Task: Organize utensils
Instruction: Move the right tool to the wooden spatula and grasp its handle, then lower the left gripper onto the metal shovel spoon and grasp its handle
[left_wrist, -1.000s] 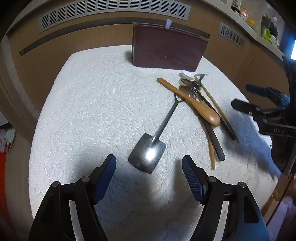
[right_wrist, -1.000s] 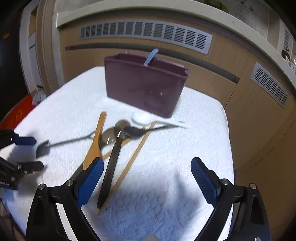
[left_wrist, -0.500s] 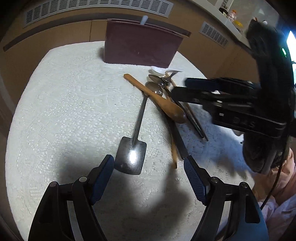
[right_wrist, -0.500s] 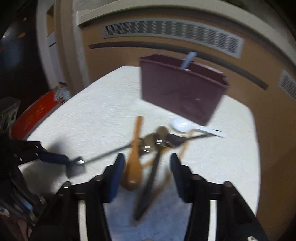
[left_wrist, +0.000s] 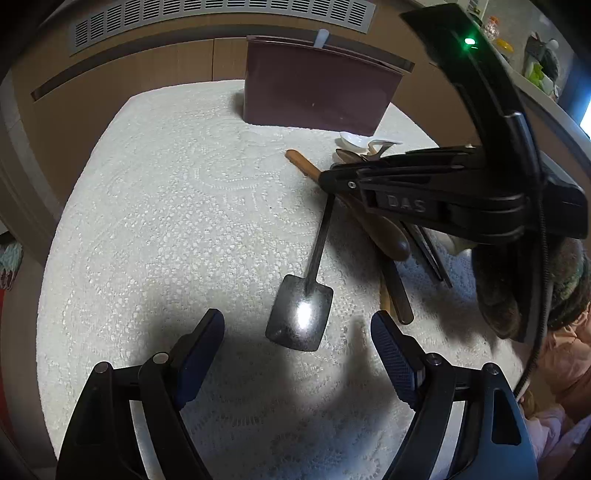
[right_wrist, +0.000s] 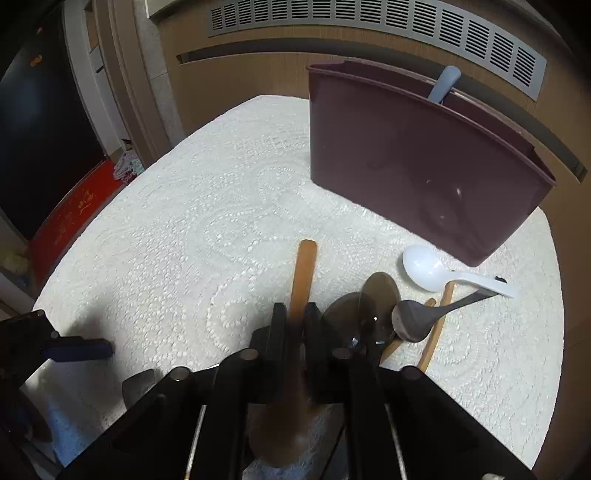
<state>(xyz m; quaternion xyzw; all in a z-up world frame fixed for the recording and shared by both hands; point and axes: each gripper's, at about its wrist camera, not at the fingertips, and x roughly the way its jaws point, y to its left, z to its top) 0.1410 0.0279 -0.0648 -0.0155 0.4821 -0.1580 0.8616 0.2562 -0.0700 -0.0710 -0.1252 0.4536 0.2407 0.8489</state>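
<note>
The tablecloth (left_wrist: 166, 221) was a white cloth with a rough, knobbly lace pattern. The small spatula (left_wrist: 301, 317) was dark metal and shiny, with a bright glare on its blade, while the wooden spoon (right_wrist: 303, 273) looked smooth and matt. At the far side, the maroon holder (right_wrist: 417, 166) was smooth plastic with a dull sheen, and the white spoon (right_wrist: 424, 267) near it was glossy plastic.

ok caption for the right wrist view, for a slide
Right claw shut on the long wooden spoon lying beside dark metal spoons before the maroon plastic utensil holder.
</note>
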